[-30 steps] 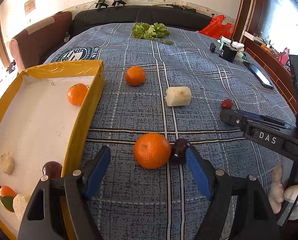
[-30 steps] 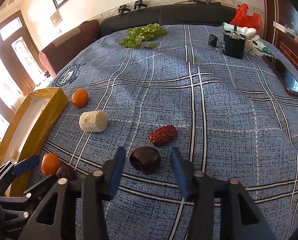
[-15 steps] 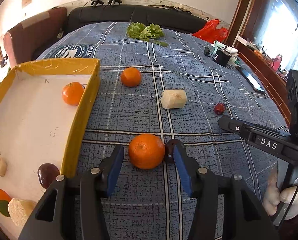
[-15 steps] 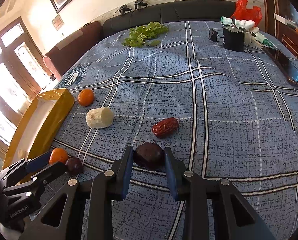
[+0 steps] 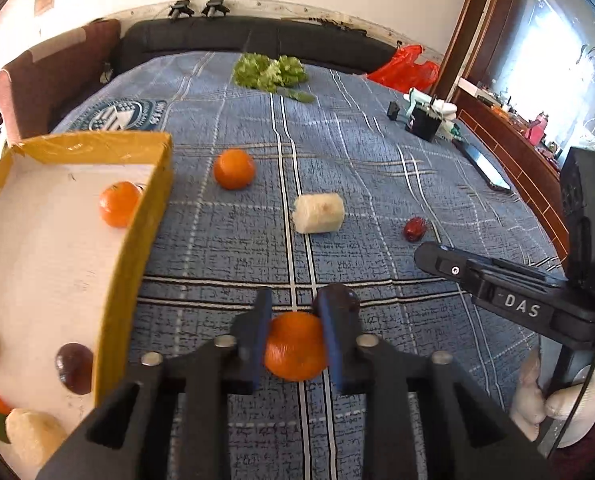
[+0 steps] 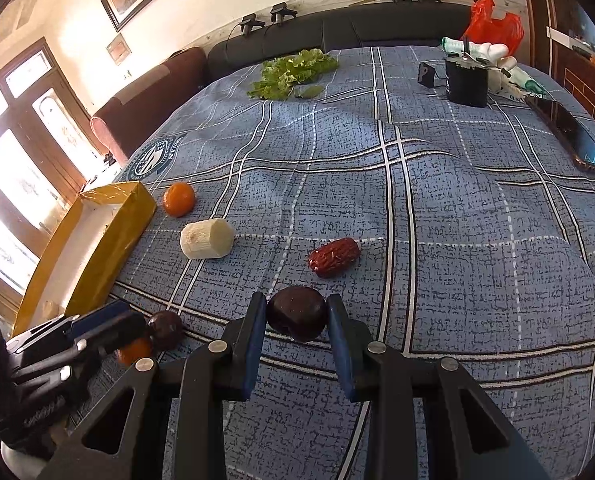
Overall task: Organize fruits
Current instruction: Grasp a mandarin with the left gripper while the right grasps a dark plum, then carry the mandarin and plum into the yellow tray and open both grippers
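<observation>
Tangerine [image 5: 295,350] between the left gripper [image 5: 295,322] fingers, plum [image 5: 343,300] touching it at 1 o'clock, box [image 5: 137,248] at 9 o'clock holding fruit, banana chunk [image 5: 318,213] at 12 o'clock, second tangerine [image 5: 233,169] behind at 11, jujube [image 5: 414,229] at 2 o'clock, lettuce [image 5: 269,72] far at 12.

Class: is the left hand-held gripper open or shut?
Shut. The left hand-held gripper has both blue fingers pressed against the orange.
</observation>
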Demonstrator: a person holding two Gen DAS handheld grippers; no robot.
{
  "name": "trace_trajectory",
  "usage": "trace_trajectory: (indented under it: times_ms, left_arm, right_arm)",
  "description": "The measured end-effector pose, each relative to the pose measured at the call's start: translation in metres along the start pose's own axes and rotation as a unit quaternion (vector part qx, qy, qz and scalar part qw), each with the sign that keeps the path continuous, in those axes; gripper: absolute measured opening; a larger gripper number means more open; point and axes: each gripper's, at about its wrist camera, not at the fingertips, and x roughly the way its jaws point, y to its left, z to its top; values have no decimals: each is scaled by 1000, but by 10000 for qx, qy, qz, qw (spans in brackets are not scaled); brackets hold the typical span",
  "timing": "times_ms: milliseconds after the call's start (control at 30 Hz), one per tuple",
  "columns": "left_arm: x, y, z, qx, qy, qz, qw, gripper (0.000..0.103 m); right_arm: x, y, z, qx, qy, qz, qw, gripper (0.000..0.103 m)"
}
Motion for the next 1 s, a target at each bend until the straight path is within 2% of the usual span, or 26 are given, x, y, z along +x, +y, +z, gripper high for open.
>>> trace_trajectory:
  times_ms: [67, 233, 300, 367, 533, 633, 800, 833, 867, 900, 1000]
  left_arm:
    - [-6, 1, 0, -39, -50, 8, 10000, 10]
    - [-21, 16, -4, -304, -47, -83, 9995, 10]
    - [-23, 23, -5, -379, -33, -47, 9993, 17]
    - [-22, 28, -8, -337, 44, 72, 9994, 44]
    - [-15, 20, -11, -74, 107, 98, 9999, 49]
    - [-7, 8, -10, 204, 189, -78, 9996, 53]
    - [14, -14, -13, 686, 376, -18, 9969, 53]
    - [19, -17, -14, 742, 424, 39, 9963, 51]
    - [19, -18, -16, 788, 395, 130, 9960, 39]
    - [19, -20, -17, 814, 363, 212, 9958, 36]
    - [15, -17, -18, 719, 299, 173, 9968, 36]
  right_arm:
    - [-2, 0, 0, -3, -34, 21, 10000, 33]
    - [-12, -10, 1, 279, -174, 419, 9986, 33]
    - [-16, -14, 1, 391, -224, 423, 9981, 33]
    - [-16, -15, 0, 450, -213, 433, 9978, 33]
    - [-15, -17, -1, 507, -156, 514, 9973, 33]
    - [-14, -18, -1, 532, -126, 619, 9966, 33]
    - [-12, -21, -1, 648, -60, 884, 9940, 33]
    - [-12, -22, -1, 680, -51, 922, 9934, 33]
    - [-12, -25, -1, 747, -42, 990, 9923, 33]
    - [-12, -28, -1, 830, -47, 1066, 9908, 33]
    - [-13, -41, 0, 1129, -81, 1332, 9846, 34]
